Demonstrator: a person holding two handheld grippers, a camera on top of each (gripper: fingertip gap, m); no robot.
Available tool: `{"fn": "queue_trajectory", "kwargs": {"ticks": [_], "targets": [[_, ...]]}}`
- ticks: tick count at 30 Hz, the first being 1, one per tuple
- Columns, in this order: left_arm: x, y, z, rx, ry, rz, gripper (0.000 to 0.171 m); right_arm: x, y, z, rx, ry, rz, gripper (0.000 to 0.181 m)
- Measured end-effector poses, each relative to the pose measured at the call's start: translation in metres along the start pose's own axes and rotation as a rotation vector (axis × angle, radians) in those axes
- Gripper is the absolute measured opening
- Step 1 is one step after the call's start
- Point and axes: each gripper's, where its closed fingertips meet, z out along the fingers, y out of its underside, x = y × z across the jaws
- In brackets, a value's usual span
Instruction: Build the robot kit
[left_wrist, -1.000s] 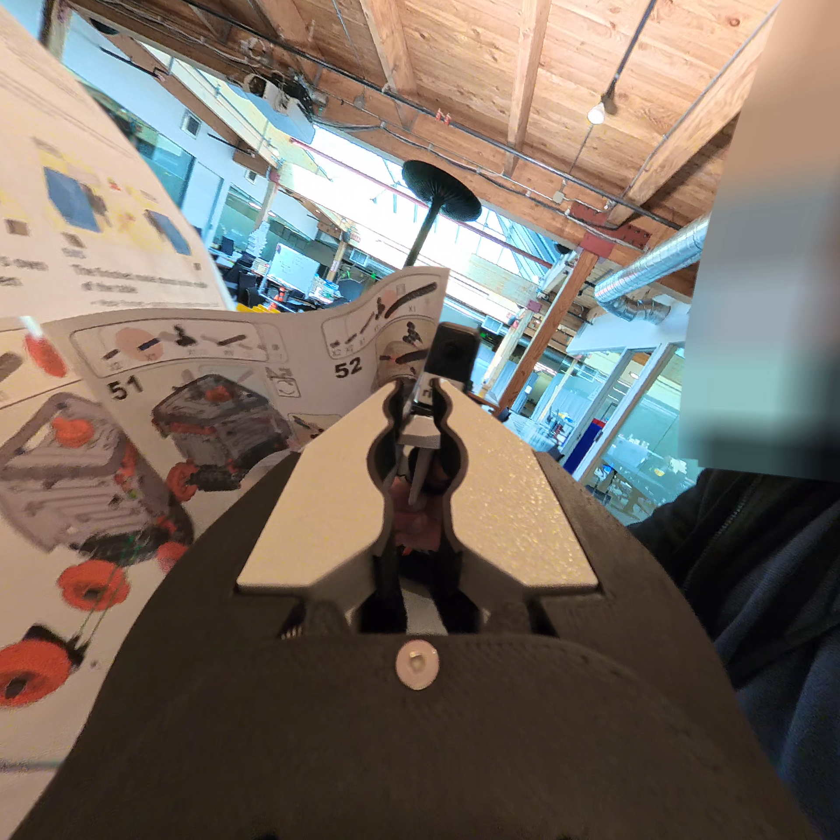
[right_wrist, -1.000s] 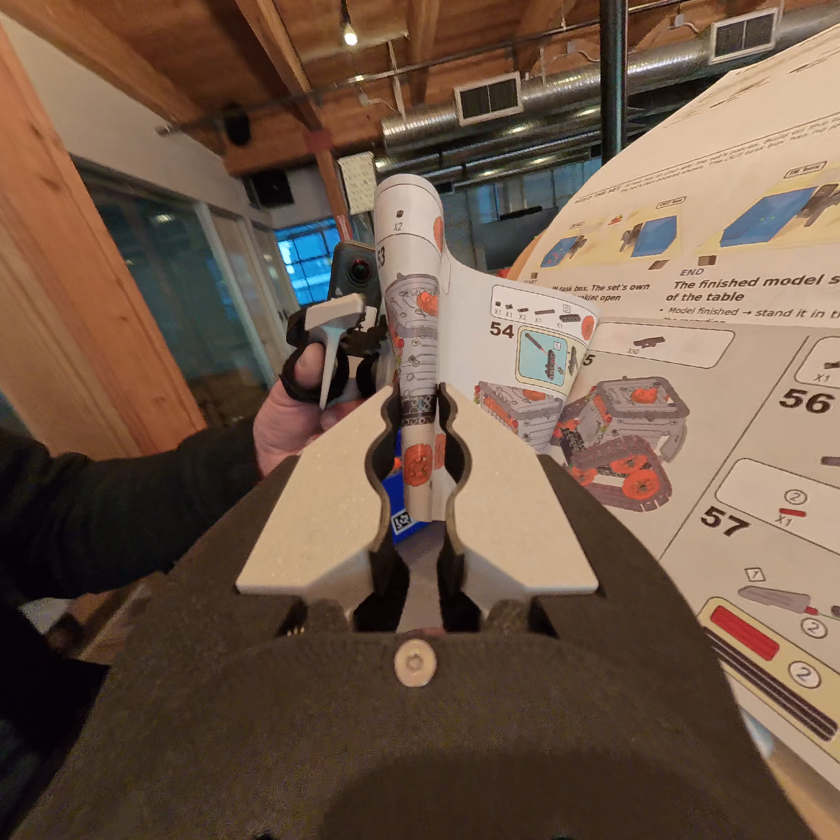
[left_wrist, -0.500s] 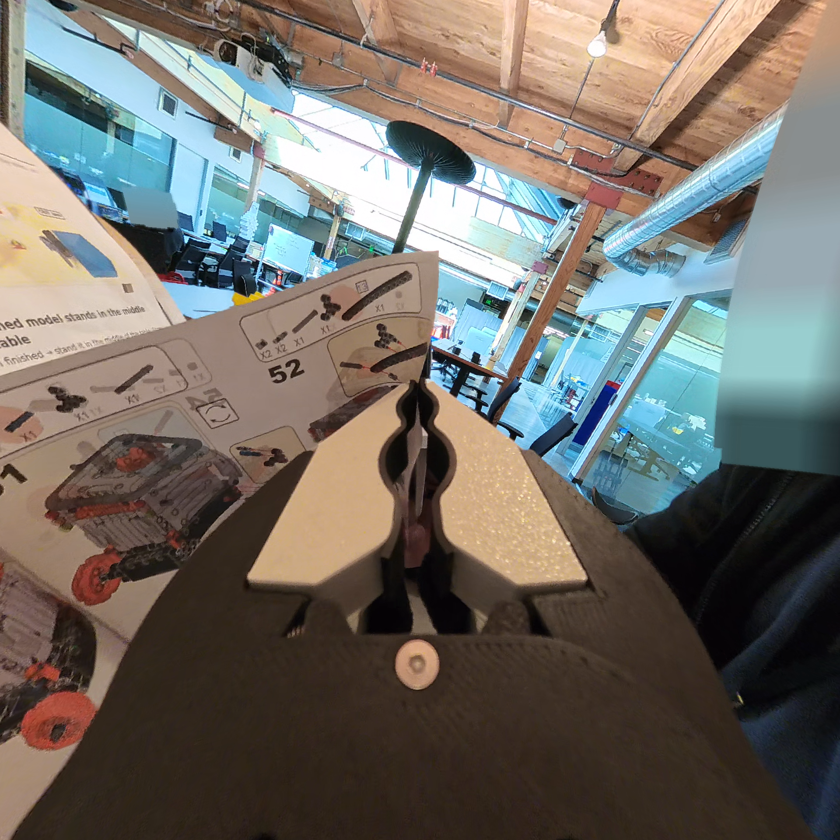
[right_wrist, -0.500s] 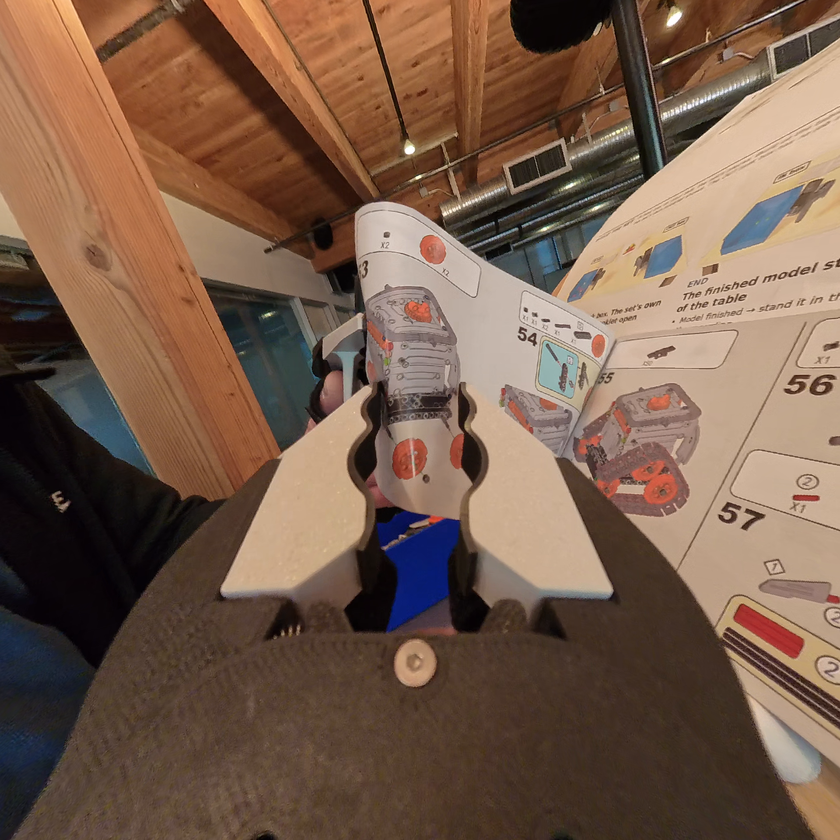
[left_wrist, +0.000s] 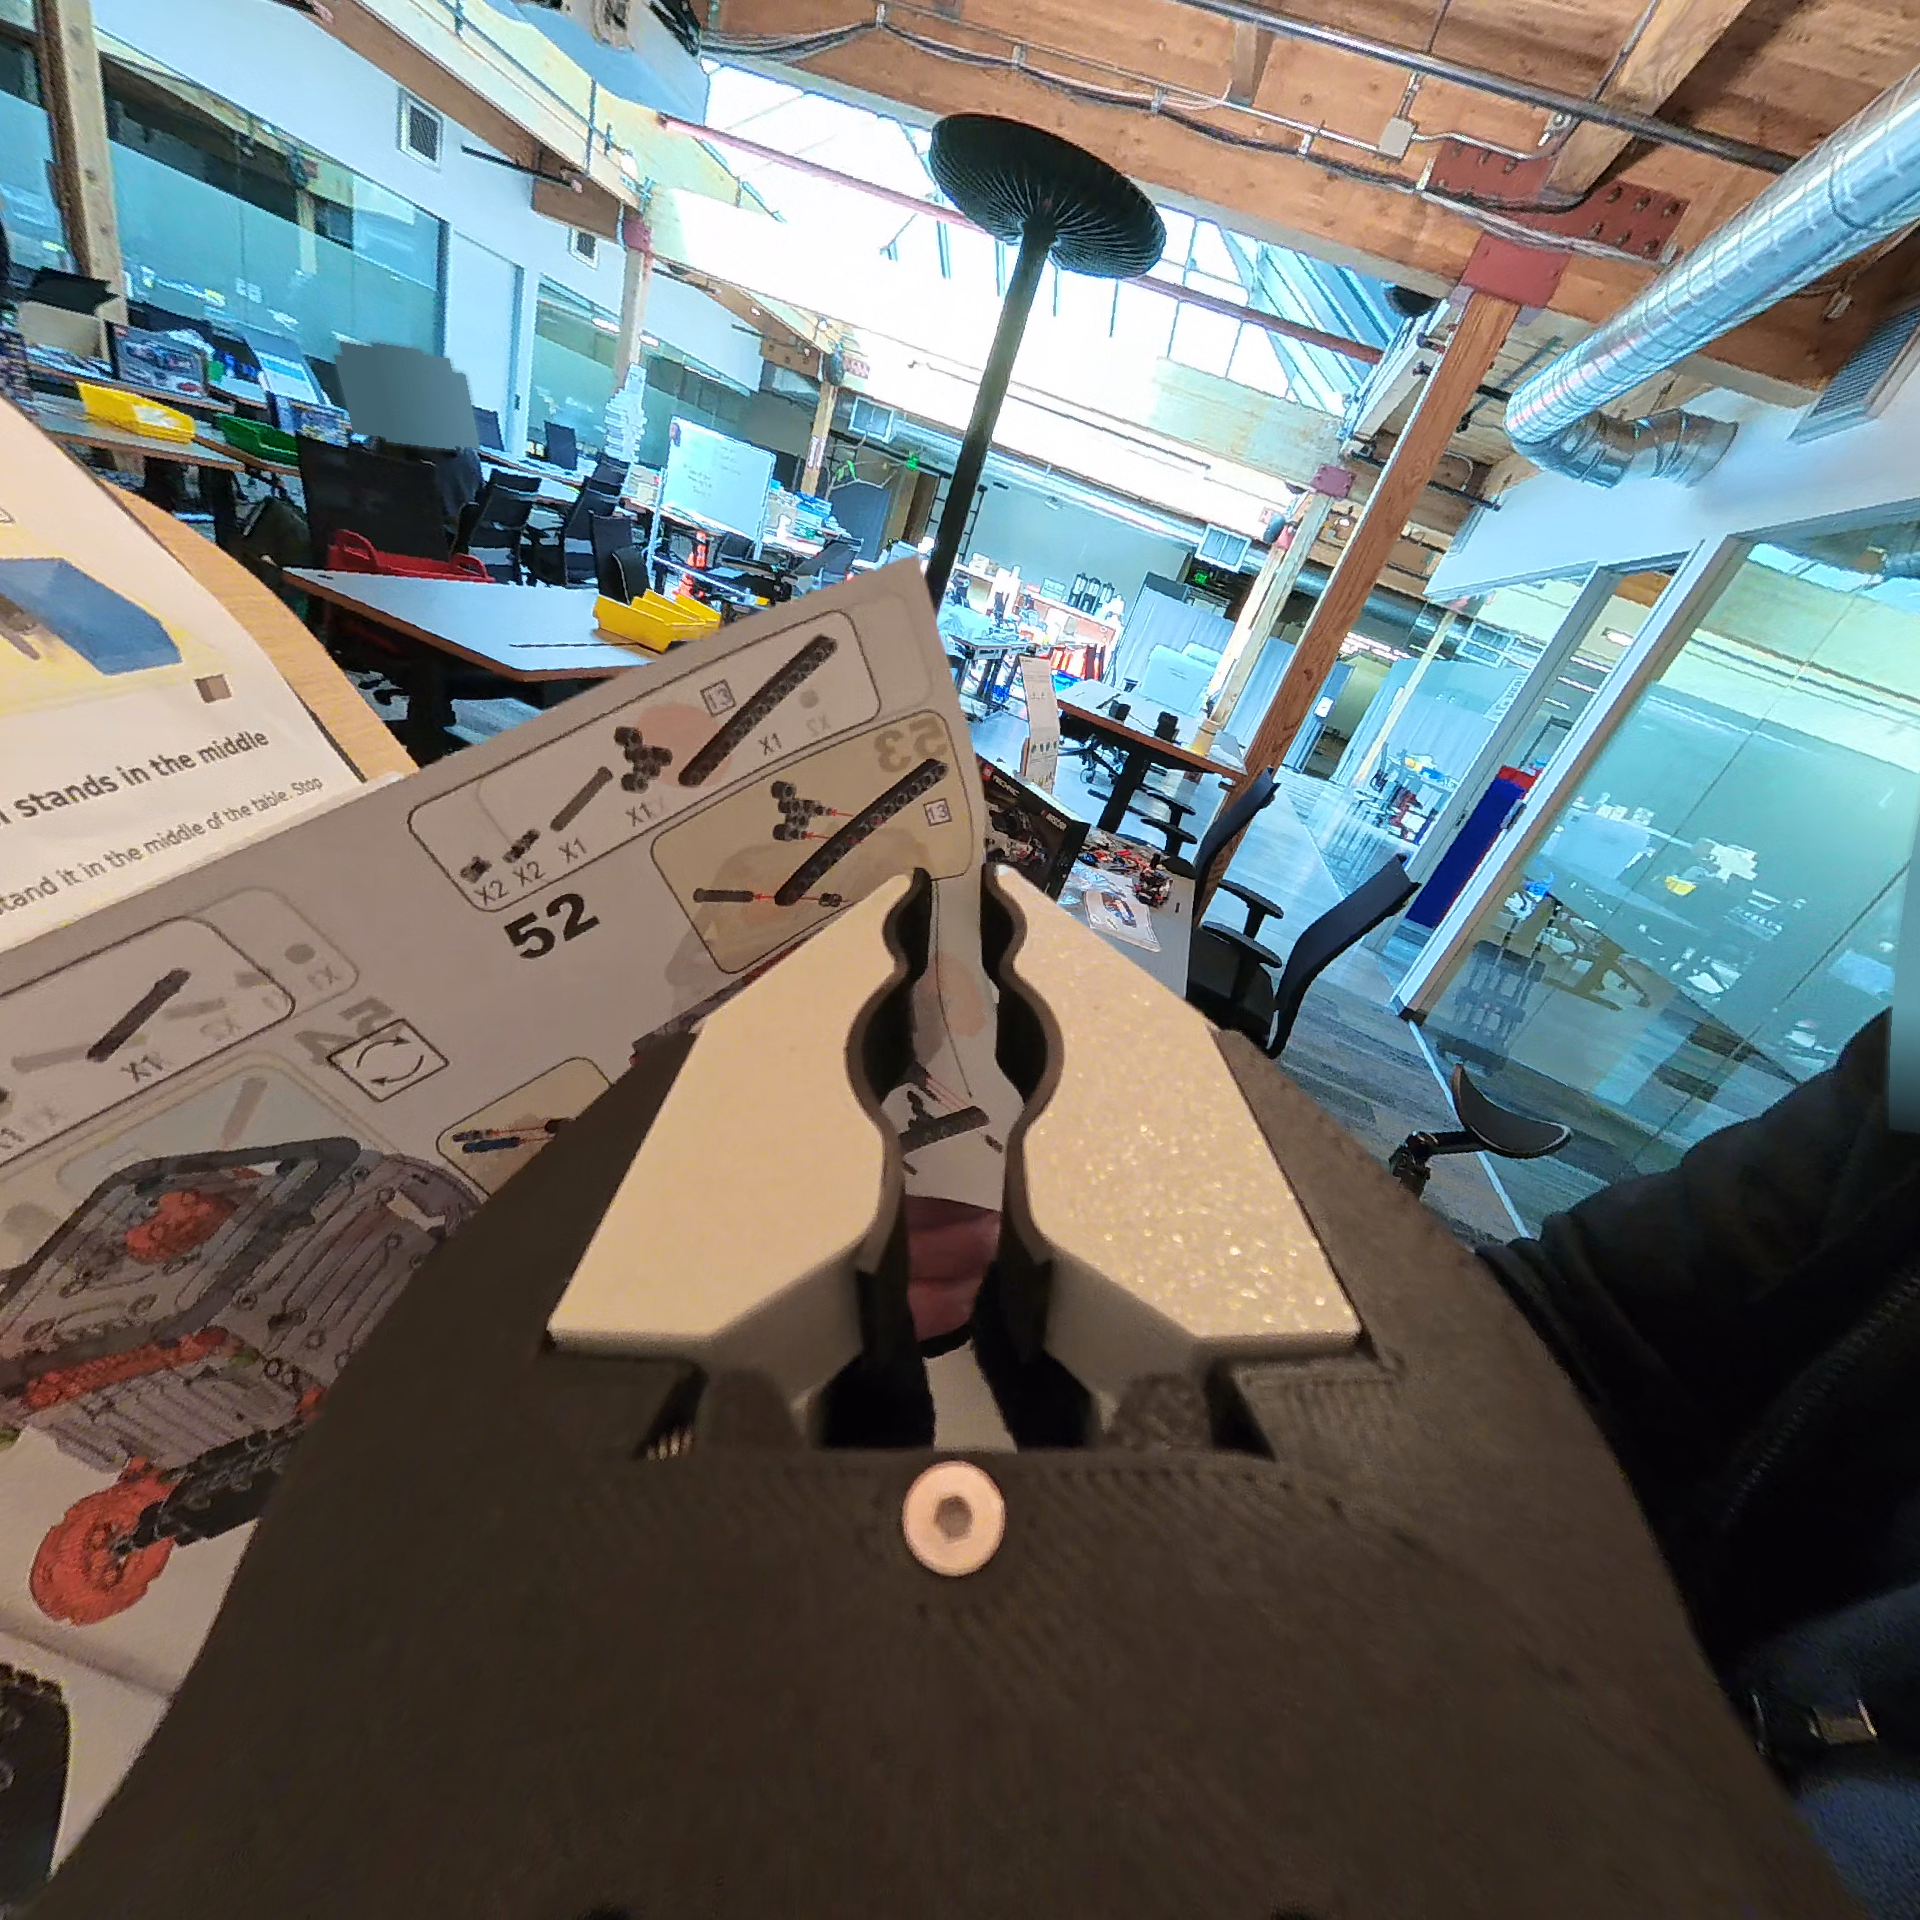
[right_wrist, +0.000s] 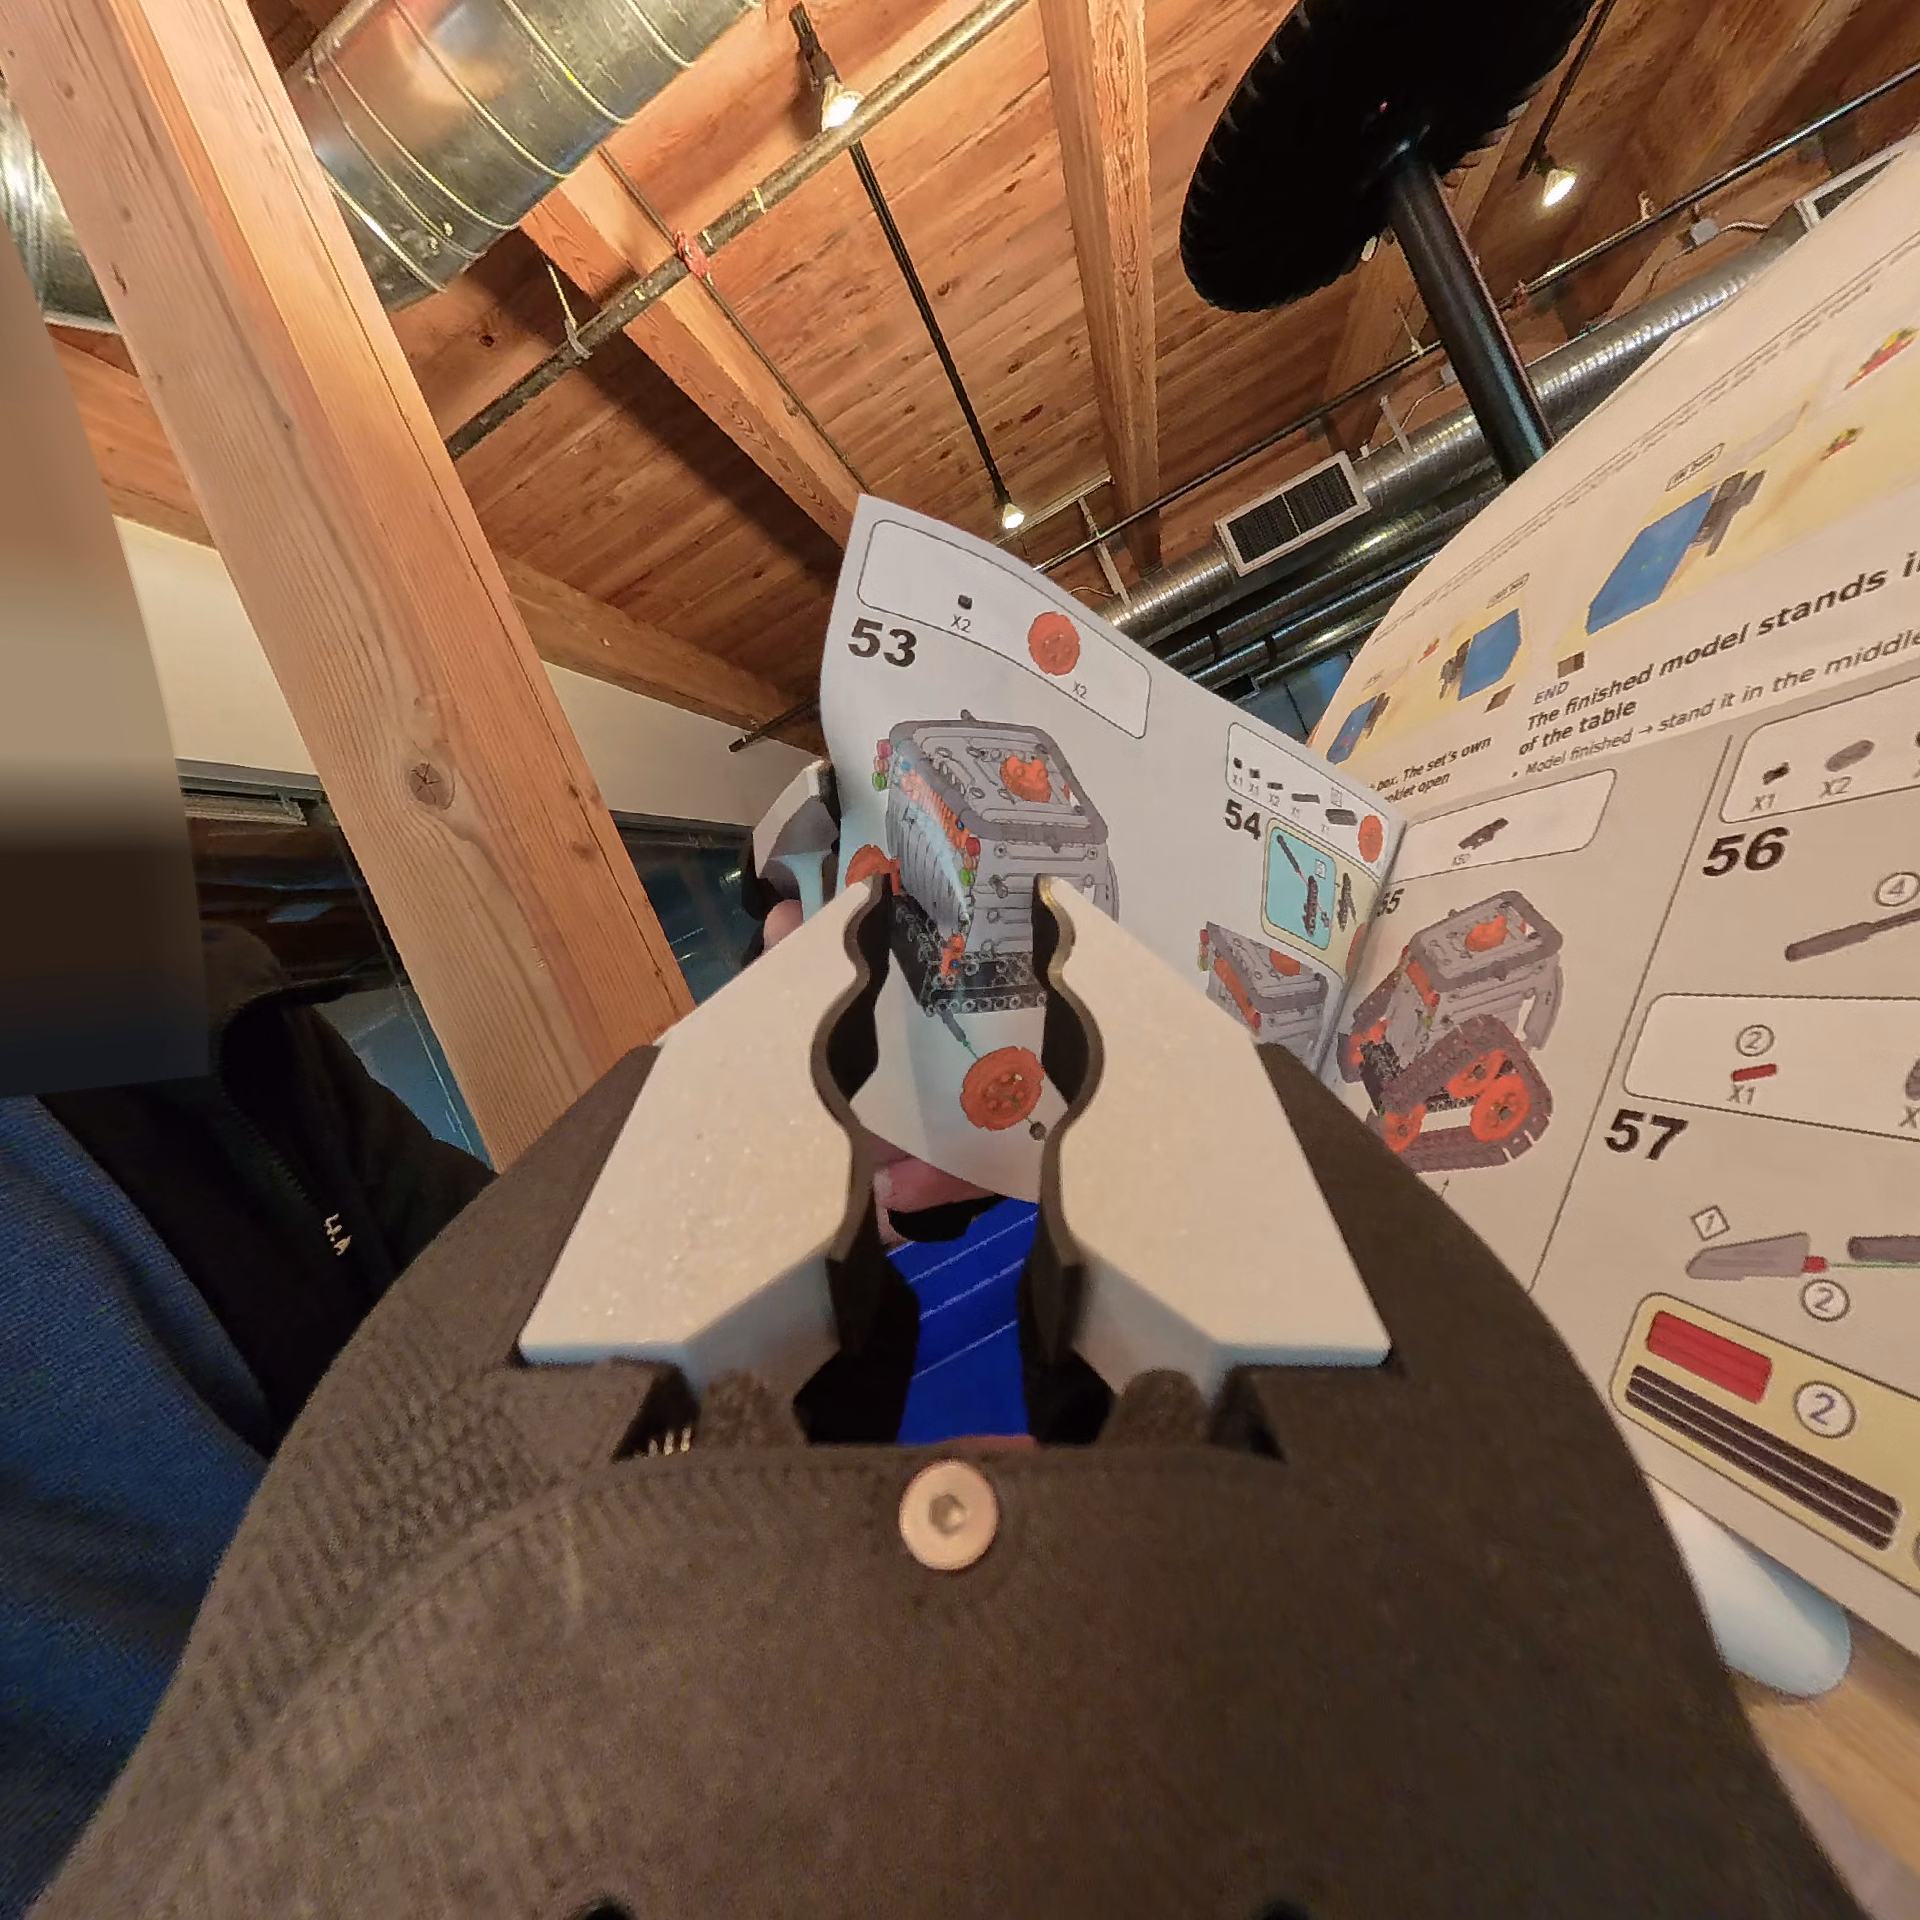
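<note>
Room: open workshop with a timber-beam ceiling (right_wrist: 644, 436), metal ducts and desks.
Booklet: building-instruction booklet page (left_wrist: 447, 935) lifted upright, the other pages (right_wrist: 1714, 1039) spread to the right.
Left tool (left_wrist: 954, 894): nearly closed, pinching the page's edge.
Right tool (right_wrist: 961, 883): parted, the page just beyond its tips, not gripped.
Handling: judged thin, light, floppy, easily creased; best taken at the free edge.

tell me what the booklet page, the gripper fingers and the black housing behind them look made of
Booklet page: thin matte printed paper; it curls, and print from its other side shows through.
Left gripper, shut on that page, fingers: pale grey, likely plastic, with a grainy, faintly sparkling finish.
Black housing: probably 3D-printed plastic, judging by its fine layer ridges.
</note>
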Motion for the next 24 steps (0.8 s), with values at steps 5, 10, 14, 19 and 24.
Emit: {"fn": "queue_trajectory", "kwargs": {"ticks": [5, 10, 14, 19, 24], "targets": [[-0.001, -0.004, -0.010, 0.028, -0.007, -0.002, 0.000, -0.001, 0.001, 0.003, -0.006, 0.008, -0.012, 0.024], [-0.003, -0.015, -0.034, 0.062, -0.018, -0.019, 0.000, -0.002, 0.002, 0.007, -0.042, 0.062, -0.093, 0.026], [-0.010, -0.028, -0.075, 0.048, -0.103, 0.033, 0.000, -0.013, 0.017, 0.014, -0.197, 0.136, -0.286, 0.027], [-0.042, -0.041, -0.147, 0.039, -0.290, 0.071, 0.000, -0.018, 0.069, 0.034, -0.492, 0.166, -0.472, 0.028], [-0.076, -0.036, -0.195, 0.044, -0.415, 0.029, 0.000, 0.008, 0.125, 0.069, -0.692, 0.272, -0.727, 0.034]]}}
